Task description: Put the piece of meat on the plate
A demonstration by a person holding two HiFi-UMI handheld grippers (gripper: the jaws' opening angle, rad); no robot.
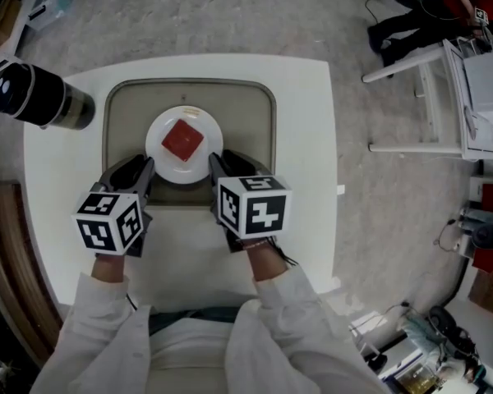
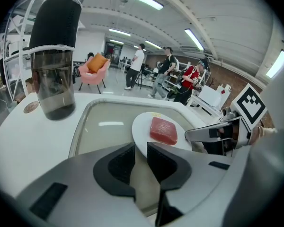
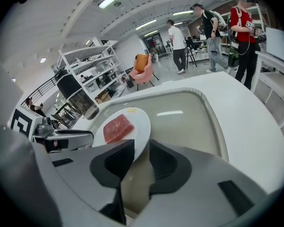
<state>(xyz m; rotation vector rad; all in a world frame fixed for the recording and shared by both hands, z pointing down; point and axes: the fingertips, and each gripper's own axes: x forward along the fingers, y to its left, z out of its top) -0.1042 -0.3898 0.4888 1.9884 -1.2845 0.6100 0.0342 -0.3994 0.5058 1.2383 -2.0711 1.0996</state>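
A red square piece of meat [image 1: 182, 140] lies in the middle of a round white plate [image 1: 160, 164], which stands on a beige tray [image 1: 255, 121]. My left gripper [image 1: 141, 169] is at the plate's near left rim. In the left gripper view its narrow jaw gap [image 2: 141, 150] is filled by the rim of the plate [image 2: 142, 126], and the meat [image 2: 163, 130] lies beyond. My right gripper [image 1: 220, 164] is at the near right rim. Its jaws [image 3: 141, 148] stand a little wider around the plate's edge [image 3: 139, 122] without pressing it; the meat [image 3: 118, 128] lies to the left.
The tray sits on a white square table [image 1: 304, 138]. A tall black and smoky-grey container [image 1: 37, 97] stands at the table's left edge, close to my left gripper [image 2: 54, 70]. People stand far back in the room, and white furniture is on the right [image 1: 444, 97].
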